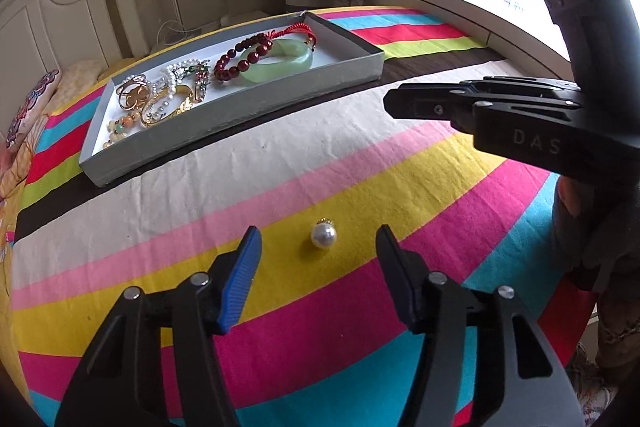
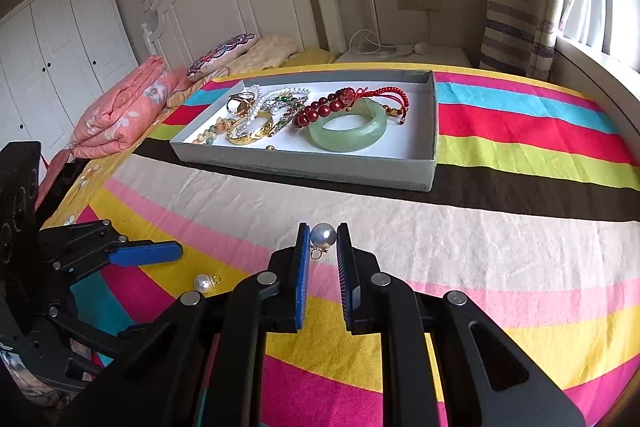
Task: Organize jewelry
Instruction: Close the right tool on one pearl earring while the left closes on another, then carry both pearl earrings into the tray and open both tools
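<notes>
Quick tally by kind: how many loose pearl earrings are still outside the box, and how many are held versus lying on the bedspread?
Pearl held in the right gripper: 1
Pearl lying on the bedspread, between the open fingers of the left gripper: 1
Total pearls outside the box: 2
</notes>
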The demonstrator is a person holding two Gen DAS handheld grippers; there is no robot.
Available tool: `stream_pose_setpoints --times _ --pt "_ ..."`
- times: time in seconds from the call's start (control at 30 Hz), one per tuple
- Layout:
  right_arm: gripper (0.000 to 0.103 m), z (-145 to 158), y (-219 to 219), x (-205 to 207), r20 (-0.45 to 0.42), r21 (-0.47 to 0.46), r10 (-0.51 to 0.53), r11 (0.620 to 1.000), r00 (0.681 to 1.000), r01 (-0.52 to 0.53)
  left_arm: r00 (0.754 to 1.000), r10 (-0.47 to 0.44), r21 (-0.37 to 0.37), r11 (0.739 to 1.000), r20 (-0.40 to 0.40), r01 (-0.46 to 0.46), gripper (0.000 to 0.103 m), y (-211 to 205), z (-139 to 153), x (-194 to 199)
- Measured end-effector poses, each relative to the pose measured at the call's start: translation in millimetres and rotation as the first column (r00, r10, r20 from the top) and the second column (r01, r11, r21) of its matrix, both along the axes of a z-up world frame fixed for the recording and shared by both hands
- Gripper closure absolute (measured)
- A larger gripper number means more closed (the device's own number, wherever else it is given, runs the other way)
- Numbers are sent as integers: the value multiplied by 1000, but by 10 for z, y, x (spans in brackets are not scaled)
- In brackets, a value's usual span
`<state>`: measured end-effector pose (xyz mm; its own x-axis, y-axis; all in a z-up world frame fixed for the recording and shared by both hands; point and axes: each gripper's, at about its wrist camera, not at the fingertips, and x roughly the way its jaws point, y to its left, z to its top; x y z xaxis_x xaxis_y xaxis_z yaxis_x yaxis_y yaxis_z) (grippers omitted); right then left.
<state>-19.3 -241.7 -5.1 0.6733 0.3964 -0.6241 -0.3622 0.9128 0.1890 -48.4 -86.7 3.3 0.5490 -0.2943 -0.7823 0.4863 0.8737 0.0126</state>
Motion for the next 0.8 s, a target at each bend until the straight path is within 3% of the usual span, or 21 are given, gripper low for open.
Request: stream_pose_setpoints --times 0.33,0.8 --pt "88 4 -18 -19 4 23 17 1000 1000 -17 999 -11 28 1000 31 10 76 -42 -23 -23" --pt "88 -17 -7 0 -9 12 14 1000 1000 -14 998 1 54 999 61 -4 90 -51 -26 -59"
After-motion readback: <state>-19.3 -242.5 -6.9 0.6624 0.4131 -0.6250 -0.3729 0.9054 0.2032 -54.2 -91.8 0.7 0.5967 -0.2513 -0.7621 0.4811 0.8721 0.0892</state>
